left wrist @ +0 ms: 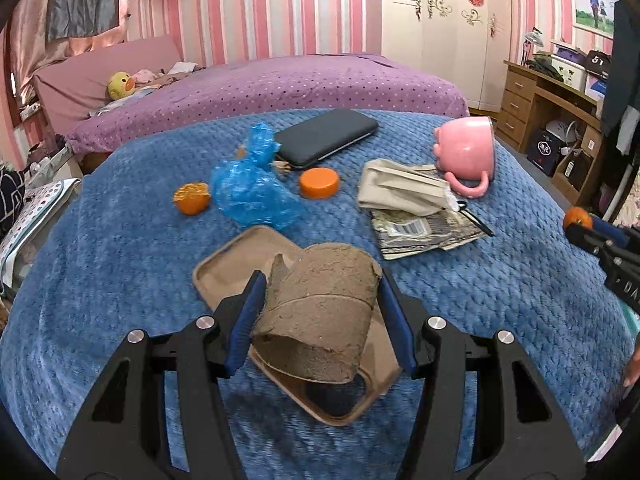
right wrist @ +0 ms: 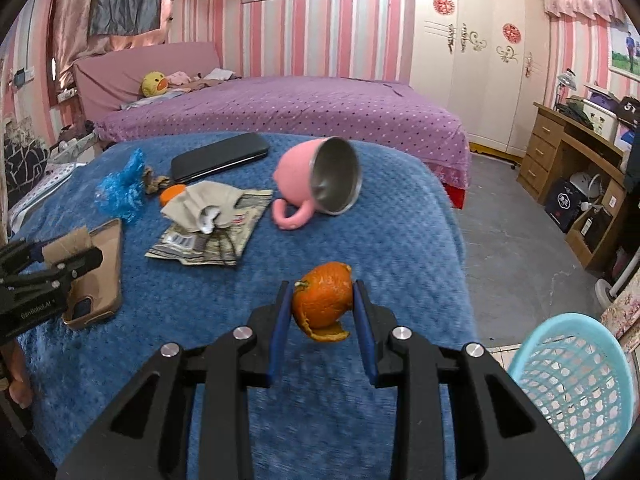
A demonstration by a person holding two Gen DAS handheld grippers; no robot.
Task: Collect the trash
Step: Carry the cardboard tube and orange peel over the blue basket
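Note:
My left gripper [left wrist: 320,312] is shut on a brown cardboard tube [left wrist: 316,312], held just above a tan phone case [left wrist: 224,268] on the blue blanket. My right gripper [right wrist: 322,304] is shut on an orange peel [right wrist: 322,300], held above the blanket's right part; it also shows at the right edge of the left wrist view [left wrist: 578,218]. On the blanket lie a crumpled blue plastic bag [left wrist: 252,188], another orange peel [left wrist: 192,198], an orange bottle cap [left wrist: 319,183], a beige face mask [left wrist: 404,192] and a printed wrapper [left wrist: 424,232].
A pink mug [right wrist: 316,178] lies on its side by a black phone [right wrist: 220,156]. A light blue mesh basket [right wrist: 576,384] stands on the floor at the lower right. Behind are a purple bed [right wrist: 300,108], a white wardrobe and a wooden desk [right wrist: 568,152].

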